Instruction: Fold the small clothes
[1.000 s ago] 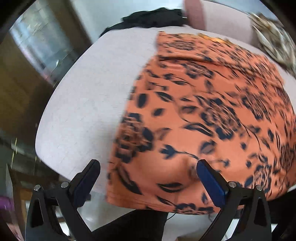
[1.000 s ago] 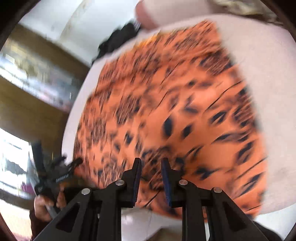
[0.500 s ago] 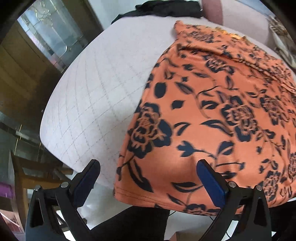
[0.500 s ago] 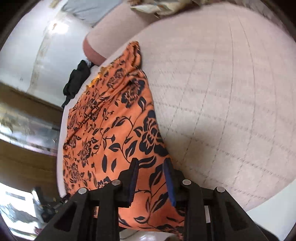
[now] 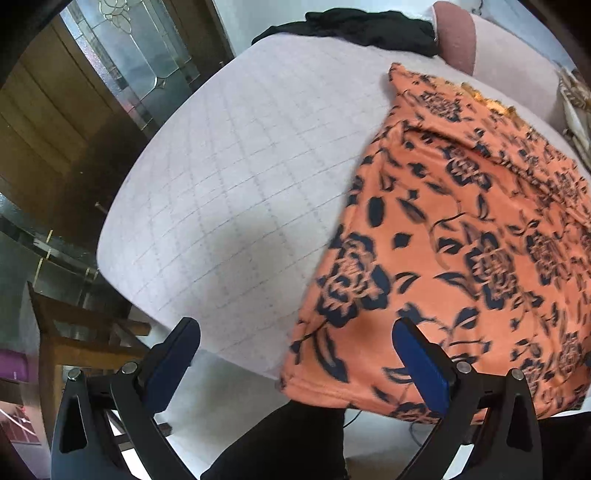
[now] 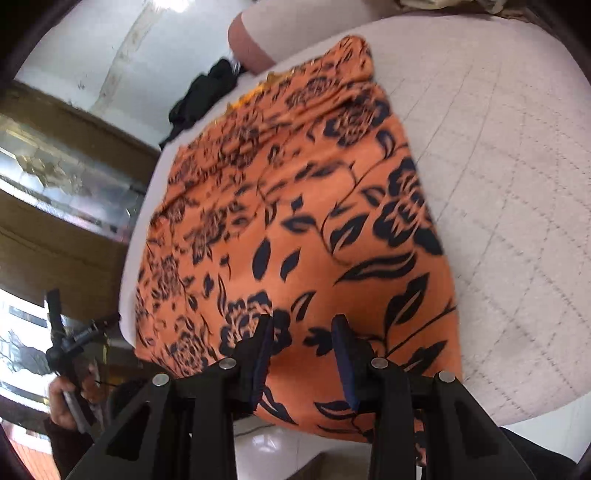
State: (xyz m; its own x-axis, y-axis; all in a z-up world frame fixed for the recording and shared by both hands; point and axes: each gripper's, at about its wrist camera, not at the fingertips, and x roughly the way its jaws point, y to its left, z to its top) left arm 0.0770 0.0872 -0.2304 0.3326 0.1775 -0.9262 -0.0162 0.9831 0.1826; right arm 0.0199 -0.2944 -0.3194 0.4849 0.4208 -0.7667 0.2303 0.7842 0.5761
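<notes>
The orange floral garment (image 5: 461,236) lies spread flat on the quilted bench (image 5: 236,177), its near hem overhanging the edge, presumably for an easy grab, with the left tongs (image 5: 295,345) spread wide and the right tongs (image 6: 302,343) just opening, pinching nothing.

The garment (image 5: 461,236) is spread on the table (image 5: 236,177), overhanging its near edge. A dark cloth (image 5: 354,26) is heaped at the far edge.
</notes>
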